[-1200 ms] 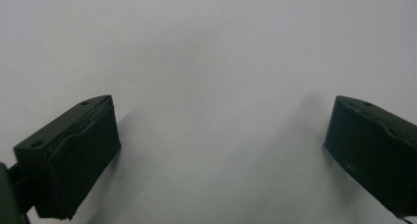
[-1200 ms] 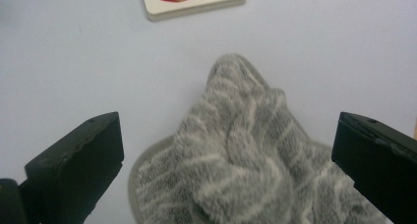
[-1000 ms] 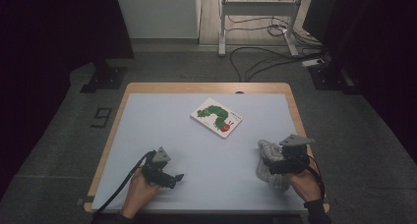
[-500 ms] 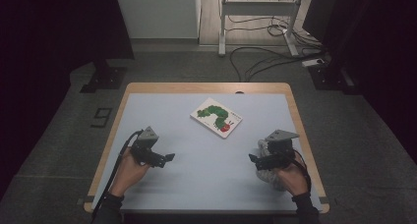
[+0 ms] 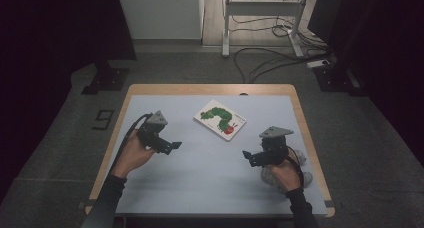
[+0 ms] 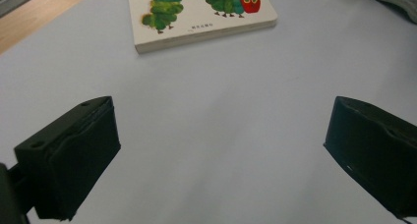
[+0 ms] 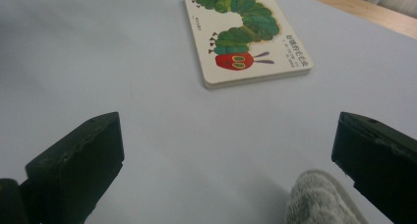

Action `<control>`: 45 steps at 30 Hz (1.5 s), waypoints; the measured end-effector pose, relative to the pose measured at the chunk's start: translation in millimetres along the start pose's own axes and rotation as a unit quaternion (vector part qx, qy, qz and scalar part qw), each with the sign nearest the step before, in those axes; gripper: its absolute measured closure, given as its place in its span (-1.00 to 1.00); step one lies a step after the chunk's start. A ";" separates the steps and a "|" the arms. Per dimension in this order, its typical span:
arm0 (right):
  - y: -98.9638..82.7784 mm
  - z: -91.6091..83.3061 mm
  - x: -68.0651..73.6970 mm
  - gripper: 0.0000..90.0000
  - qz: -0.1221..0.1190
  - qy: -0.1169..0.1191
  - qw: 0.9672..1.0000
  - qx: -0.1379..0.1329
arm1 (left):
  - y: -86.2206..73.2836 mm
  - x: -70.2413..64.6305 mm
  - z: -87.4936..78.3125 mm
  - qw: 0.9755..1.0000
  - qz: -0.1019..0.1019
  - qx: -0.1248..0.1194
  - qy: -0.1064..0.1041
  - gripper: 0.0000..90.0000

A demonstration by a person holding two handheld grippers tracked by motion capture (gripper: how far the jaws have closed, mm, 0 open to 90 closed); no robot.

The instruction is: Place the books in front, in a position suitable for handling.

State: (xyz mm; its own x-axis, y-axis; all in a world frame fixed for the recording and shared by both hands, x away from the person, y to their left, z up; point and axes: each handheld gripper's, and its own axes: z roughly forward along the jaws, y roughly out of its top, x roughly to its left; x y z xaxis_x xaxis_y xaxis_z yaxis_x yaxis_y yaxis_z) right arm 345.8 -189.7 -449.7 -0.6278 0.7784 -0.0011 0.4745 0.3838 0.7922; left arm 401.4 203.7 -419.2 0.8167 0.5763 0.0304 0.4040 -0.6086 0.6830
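Book (image 5: 220, 120) with a green caterpillar on its cover lay flat on the pale counter (image 5: 200, 183), near the far edge and about in the middle. Both tools pointed toward it, but neither one touched it. The left tool (image 5: 172, 146) was held over the counter, to the left of the book, with its jaws wide apart and nothing between them. The right tool (image 5: 248, 157) was held on the other side, and its jaws were wide apart too. A soft grey cloth (image 7: 314, 199) lay on the counter just by the right tool, under the person's right hand (image 5: 286, 174).
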 end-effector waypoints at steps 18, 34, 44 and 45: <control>18.7 41.1 -6.0 -1.00 0.008 -0.004 1.000 -0.011 | 45.1 27.1 28.7 0.999 0.031 0.019 -0.026 -1.00; 30.3 84.9 -13.5 -1.00 0.010 -0.023 1.000 -0.003 | 54.6 35.4 91.0 0.998 0.044 0.033 -0.037 -1.00; 31.1 117.0 -24.6 -1.00 0.008 -0.024 0.999 0.020 | 48.7 43.4 118.4 0.998 0.036 0.026 -0.037 -1.00; 31.0 119.7 -26.1 -1.00 0.010 -0.023 0.999 0.022 | 47.9 43.7 121.3 0.998 0.033 0.024 -0.037 -1.00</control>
State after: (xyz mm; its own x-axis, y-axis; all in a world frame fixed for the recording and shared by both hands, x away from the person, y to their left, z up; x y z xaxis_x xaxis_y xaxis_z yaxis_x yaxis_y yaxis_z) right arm 450.7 -138.7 -498.2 -0.5893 0.8078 -0.0149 0.5140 0.3891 0.7645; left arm 506.4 133.5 -473.7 0.8698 0.4932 0.0179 0.3668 -0.6704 0.6450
